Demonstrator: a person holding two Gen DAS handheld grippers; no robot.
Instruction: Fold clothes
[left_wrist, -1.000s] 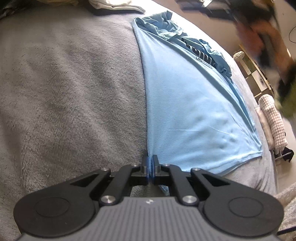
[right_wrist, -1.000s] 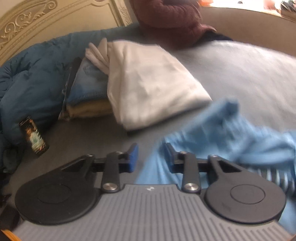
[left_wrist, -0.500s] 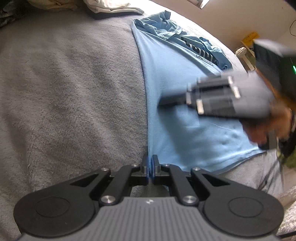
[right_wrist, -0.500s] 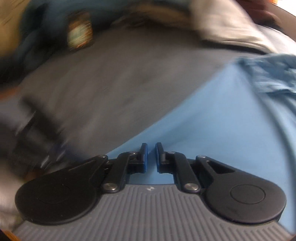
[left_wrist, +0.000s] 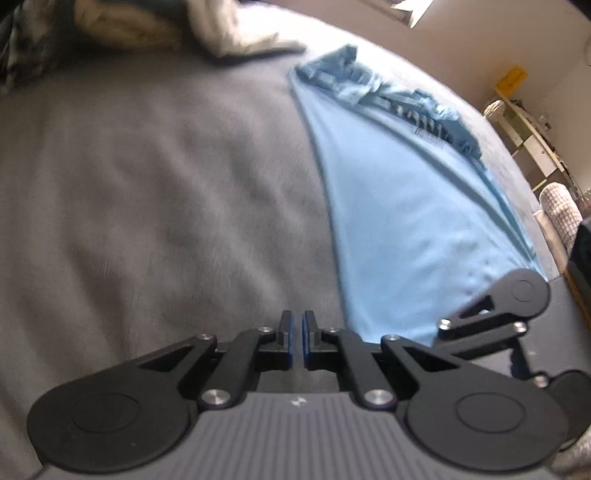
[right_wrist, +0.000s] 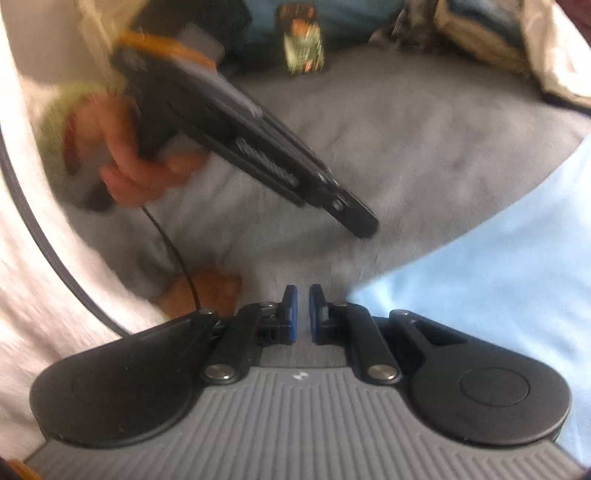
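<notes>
Lying flat on the grey blanket (left_wrist: 155, 192), the light blue shirt (left_wrist: 406, 229) is spread out with its far end bunched in folds, a pile of folded clothes (left_wrist: 155, 29) beyond it. The left gripper (left_wrist: 296, 334) hovers over the blanket just beside the shirt's near edge, jaws nearly closed with a narrow gap and grasping nothing. The right gripper (right_wrist: 300, 314) sits near the shirt's corner (right_wrist: 369, 291), jaws slightly parted and empty; the person's hand (right_wrist: 122, 158) holds the left tool.

Each wrist camera looks forward, low over the grey blanket (left_wrist: 155, 206); both views share the light-blue shirt (left_wrist: 406, 229) corner.
</notes>
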